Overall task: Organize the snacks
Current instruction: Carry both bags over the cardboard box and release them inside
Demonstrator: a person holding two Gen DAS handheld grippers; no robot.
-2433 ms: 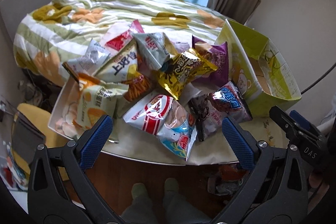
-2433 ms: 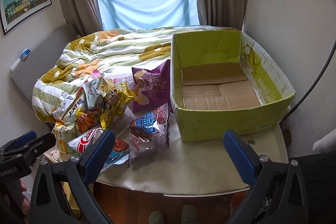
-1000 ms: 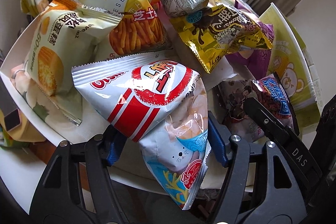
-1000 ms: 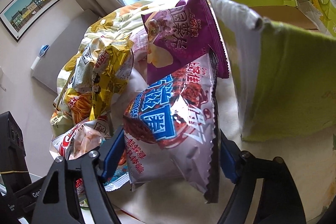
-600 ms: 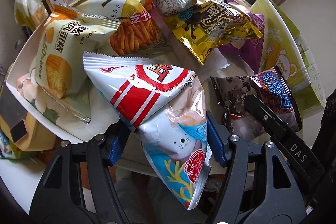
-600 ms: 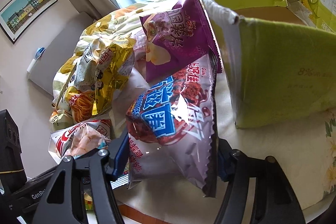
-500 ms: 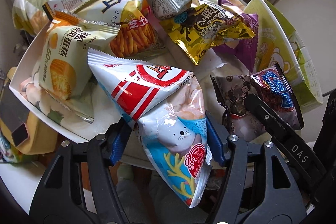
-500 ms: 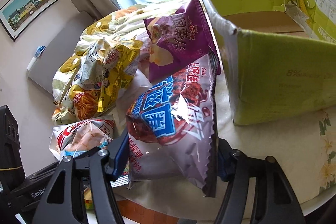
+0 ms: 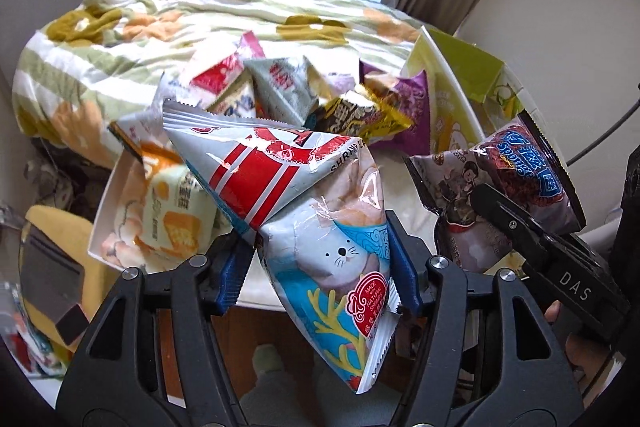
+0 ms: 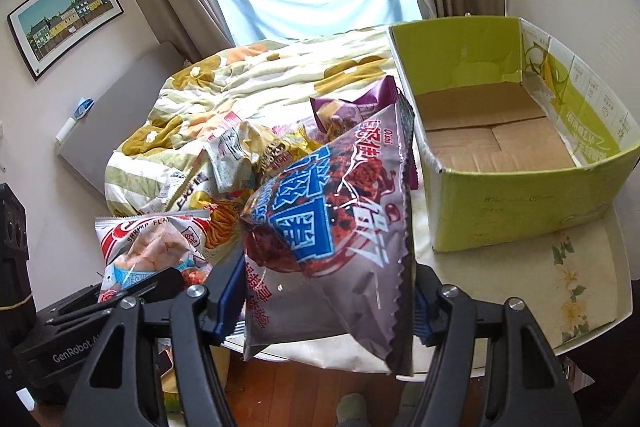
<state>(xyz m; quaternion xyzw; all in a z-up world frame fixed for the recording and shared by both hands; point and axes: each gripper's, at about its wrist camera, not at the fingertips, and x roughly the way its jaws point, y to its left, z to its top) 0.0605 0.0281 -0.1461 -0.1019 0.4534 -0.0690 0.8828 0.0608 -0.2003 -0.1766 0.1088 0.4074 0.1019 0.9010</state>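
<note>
Both bags have come up off the worktop (image 10: 520, 279): the left gripper (image 9: 320, 267) is clamped on the shrimp-chip bag (image 9: 304, 195), the right gripper (image 10: 328, 295) on the purple sponge-snack bag (image 10: 332, 227). The empty green box (image 10: 520, 187), right of frame, is probably next.

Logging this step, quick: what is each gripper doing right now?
Left gripper: shut on the shrimp chips bag.
Right gripper: shut on the purple snack bag.

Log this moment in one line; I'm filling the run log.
left gripper: shut on shrimp chips bag | right gripper: shut on purple bag | green box: empty
</note>
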